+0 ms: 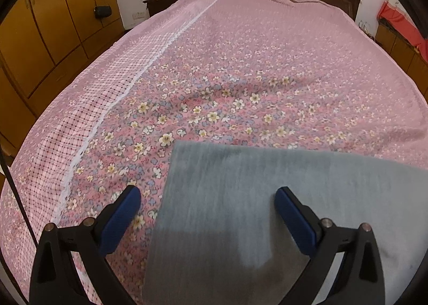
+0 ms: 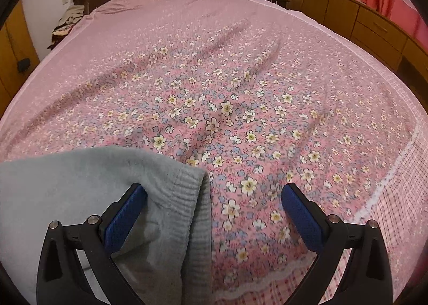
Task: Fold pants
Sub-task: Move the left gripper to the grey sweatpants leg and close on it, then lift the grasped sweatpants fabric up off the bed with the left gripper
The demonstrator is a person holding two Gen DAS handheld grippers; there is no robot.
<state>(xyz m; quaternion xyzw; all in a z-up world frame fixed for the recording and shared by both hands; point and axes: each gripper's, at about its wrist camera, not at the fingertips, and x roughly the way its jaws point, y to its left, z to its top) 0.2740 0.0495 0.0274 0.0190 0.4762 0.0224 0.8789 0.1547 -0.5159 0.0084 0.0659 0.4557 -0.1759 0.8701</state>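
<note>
Grey pants (image 1: 240, 211) lying flat on the floral bedspread (image 1: 240, 77) at the bed's near edge, left gripper (image 1: 207, 198) hovering with fingers spread wide over one end, right gripper (image 2: 214, 195) likewise gaping, straddling the ribbed waistband (image 2: 192, 211), neither gripping anything

Right gripper (image 2: 214, 198) (agape) over pants (image 2: 80, 184)

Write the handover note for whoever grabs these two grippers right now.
Left gripper: open, holding nothing, straddling the plain straight edge of the grey pants.
Right gripper: open, holding nothing, over the ribbed band at the other end.
The pants lie on the near part of the floral bedspread, already looking folded into a compact block.
Done: at least one fold, by the look of it.
Left: probably pinch both ends and fold once more, or just tidy the edges.
</note>
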